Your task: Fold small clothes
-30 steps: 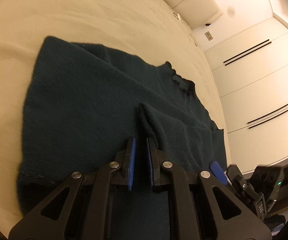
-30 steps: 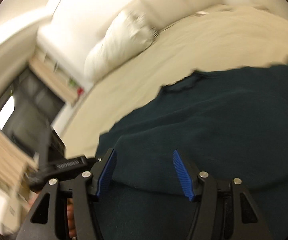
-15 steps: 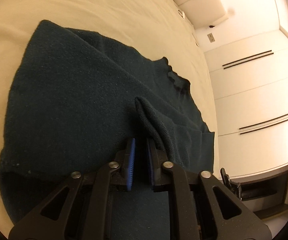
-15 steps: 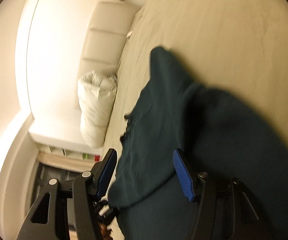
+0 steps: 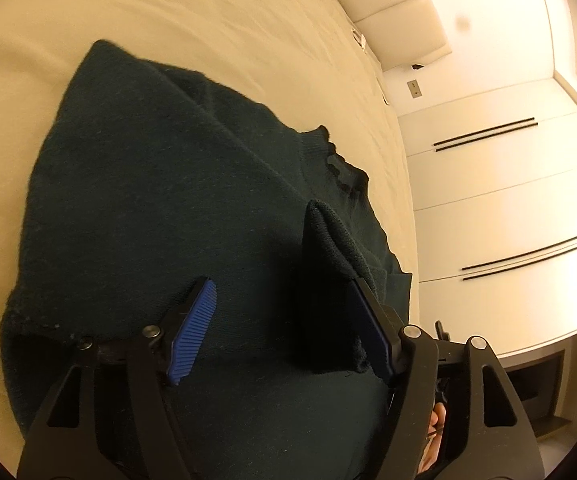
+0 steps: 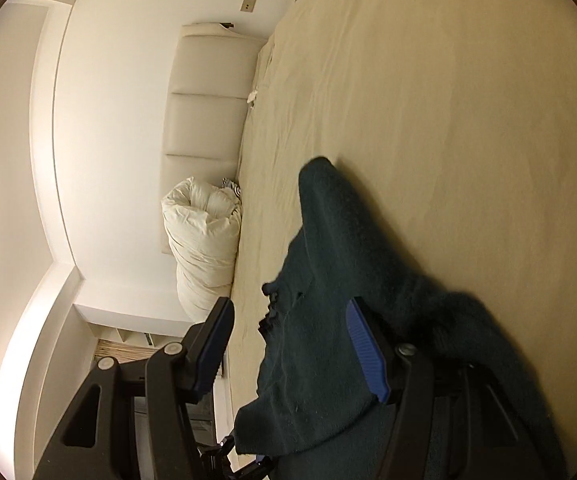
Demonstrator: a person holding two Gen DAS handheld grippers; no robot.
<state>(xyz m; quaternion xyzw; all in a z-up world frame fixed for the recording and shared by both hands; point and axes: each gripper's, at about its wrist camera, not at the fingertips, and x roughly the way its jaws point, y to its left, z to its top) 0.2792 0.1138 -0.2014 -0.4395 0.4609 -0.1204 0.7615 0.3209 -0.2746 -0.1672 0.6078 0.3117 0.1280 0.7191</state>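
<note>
sweater [image 5: 160,200] | on cream bed [image 5: 208,20] | white wardrobe [image 5: 508,200] beside

Dark green knitted wool sweater [image 5: 160,200], fuzzy, matt. Cream cloth bedsheet [image 5: 208,20] under sweater, smooth, faintly creased. Ribbed blue rubber pads [image 5: 192,332], matt.

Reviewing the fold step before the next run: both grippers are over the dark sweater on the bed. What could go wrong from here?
1. The left gripper has just been opening; the folded sleeve stands in a ridge against one pad and may spring back.
2. The right gripper is open with the sweater edge between its jaws; closing now could drag the fold.
3. The sweater lies near the bed edge and might slide off.
</note>
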